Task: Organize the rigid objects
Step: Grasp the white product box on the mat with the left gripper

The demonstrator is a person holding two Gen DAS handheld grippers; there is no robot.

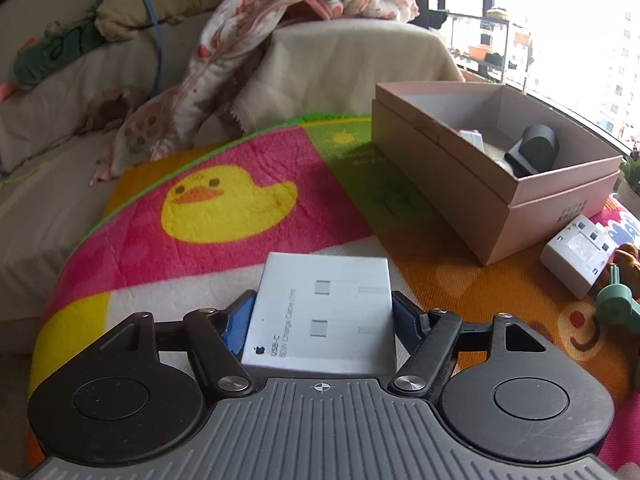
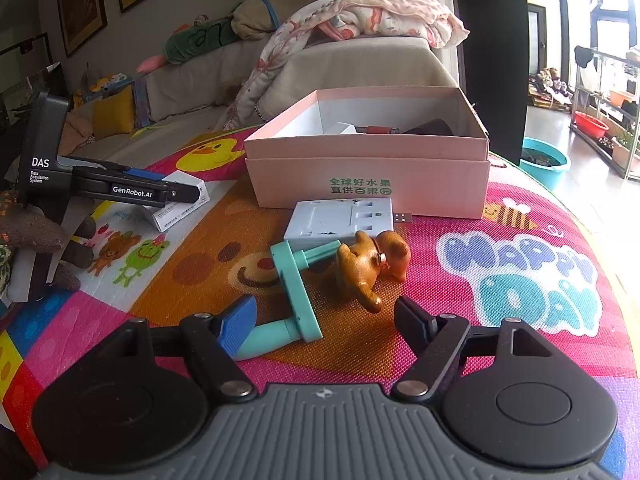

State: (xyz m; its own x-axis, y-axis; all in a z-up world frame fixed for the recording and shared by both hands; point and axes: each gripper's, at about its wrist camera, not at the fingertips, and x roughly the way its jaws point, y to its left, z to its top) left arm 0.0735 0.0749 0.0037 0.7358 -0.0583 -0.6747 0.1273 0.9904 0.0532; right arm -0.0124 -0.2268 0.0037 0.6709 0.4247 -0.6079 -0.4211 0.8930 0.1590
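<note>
Box (image 2: pixel 368 184): pink carton stood open at the far side of the mat, already with a few things inside; I judge it was the collecting place.
Mat (image 2: pixel 520 280): colourful play mat under everything, with the loose things spread in front of the box.
Cable box (image 1: pixel 320 312): white USB-C carton lay flat on the mat, near the box but apart from it.
Left gripper (image 1: pixel 322 316): it pointed down at a slant, with the cable box between its blue pads. The jaws stood very wide. Whether the pads pressed its sides I could not tell, because the gaps were too thin to read.
Adapter (image 2: pixel 340 220): pale block just in front of the box wall, not yet put in.
Crank (image 2: pixel 296 292): mint plastic piece; its lower end lay at the left pad of the right gripper.
Bear (image 2: pixel 372 268): small brown figure, lying tipped beside the crank.
Right gripper (image 2: pixel 324 320): jaws apart, holding nothing, tilted down over the crank, probably the next thing to take.
</note>
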